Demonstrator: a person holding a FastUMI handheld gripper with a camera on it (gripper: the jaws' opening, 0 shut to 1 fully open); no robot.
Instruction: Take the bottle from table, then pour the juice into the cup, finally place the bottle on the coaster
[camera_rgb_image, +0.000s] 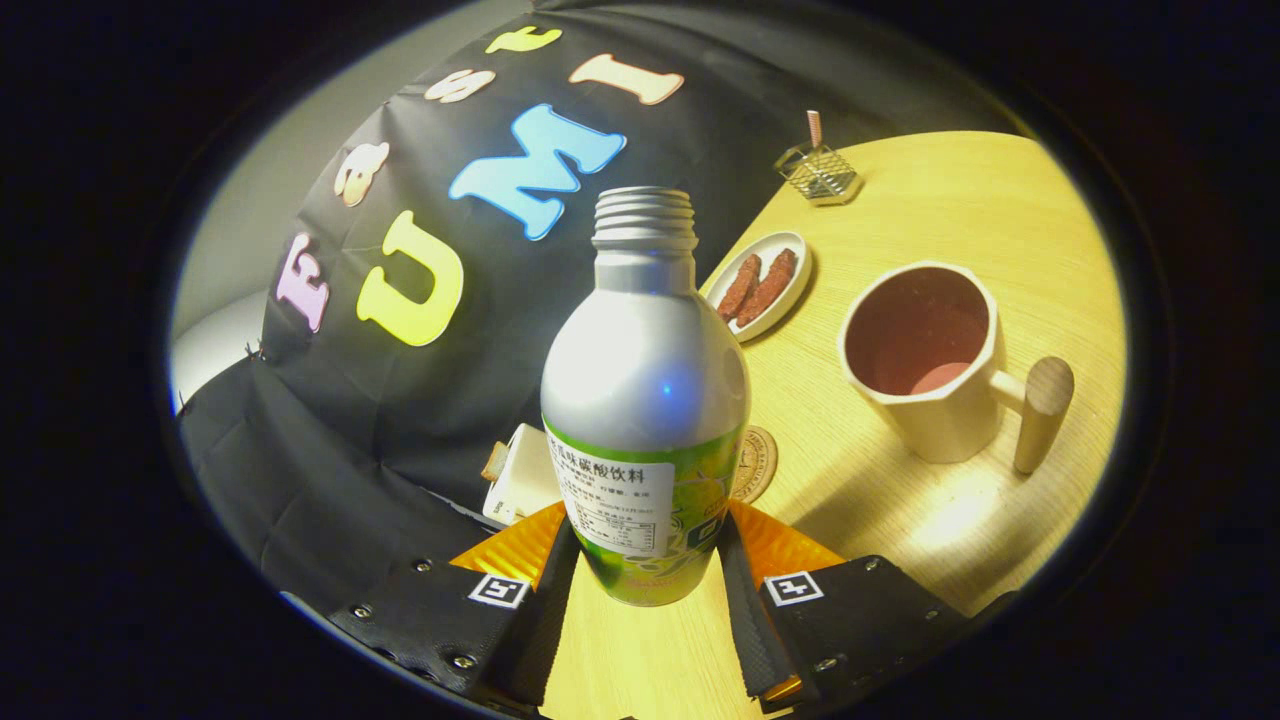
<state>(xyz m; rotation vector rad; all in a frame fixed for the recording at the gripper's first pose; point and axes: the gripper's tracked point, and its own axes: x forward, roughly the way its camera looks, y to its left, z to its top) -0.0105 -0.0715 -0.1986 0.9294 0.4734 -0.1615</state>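
Claw (648, 560) clenched on uncapped bottle (645, 400); beyond, cup (925, 360) with little inside, dish (768, 285) of sausages (757, 285).

Bottle (645, 400): silver metal body, green label with a white printed panel on its lower half, threaded neck, cap off, mouth open. Sits between the jaws, both pressing its lower sides; base looks lifted off the counter (900, 500), slightly tilted in view. Cup (925, 360): cream, faceted outside, reddish-brown inside, round wooden handle sticking out to its right; upright on the counter, right of the bottle and a bit farther, apart from it. Coaster (755, 463): round, tan, printed pattern, flat on the counter just behind the bottle's right side, mostly hidden.
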